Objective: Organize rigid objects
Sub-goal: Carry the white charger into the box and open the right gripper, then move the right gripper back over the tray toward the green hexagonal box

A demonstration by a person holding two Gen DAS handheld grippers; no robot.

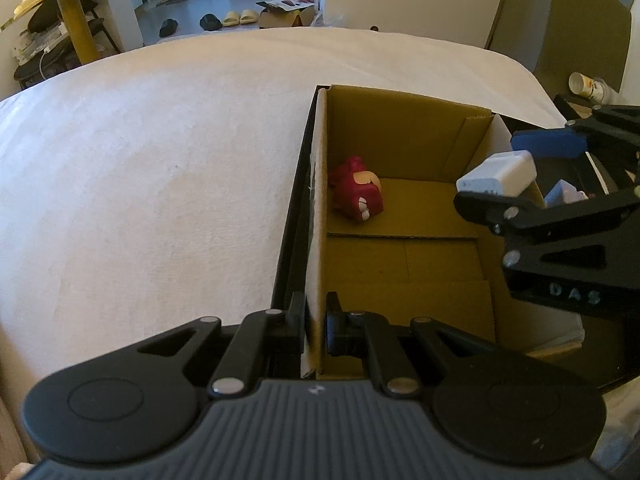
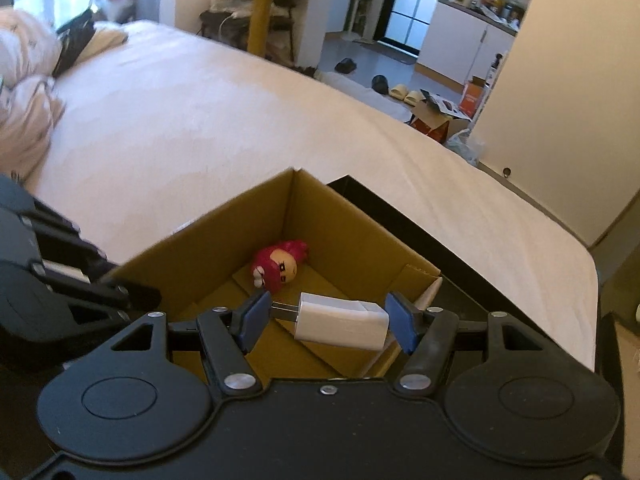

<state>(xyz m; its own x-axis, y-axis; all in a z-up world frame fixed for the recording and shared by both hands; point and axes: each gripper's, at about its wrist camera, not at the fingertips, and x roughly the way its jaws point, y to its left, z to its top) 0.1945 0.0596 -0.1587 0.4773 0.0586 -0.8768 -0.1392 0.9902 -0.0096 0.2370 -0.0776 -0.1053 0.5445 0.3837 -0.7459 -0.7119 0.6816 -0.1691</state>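
Charger plug [image 2: 340,322], small, stiff and probably light with slick flat sides best pinched broadside, hangs over the cardboard box [image 2: 224,232] between the right gripper [image 2: 326,322]'s fingers, while the left gripper [image 1: 314,320] clamps the box wall

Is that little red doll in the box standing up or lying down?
Lying down. The red doll rests on its side on the cardboard box floor, near a far corner, face turned sideways.
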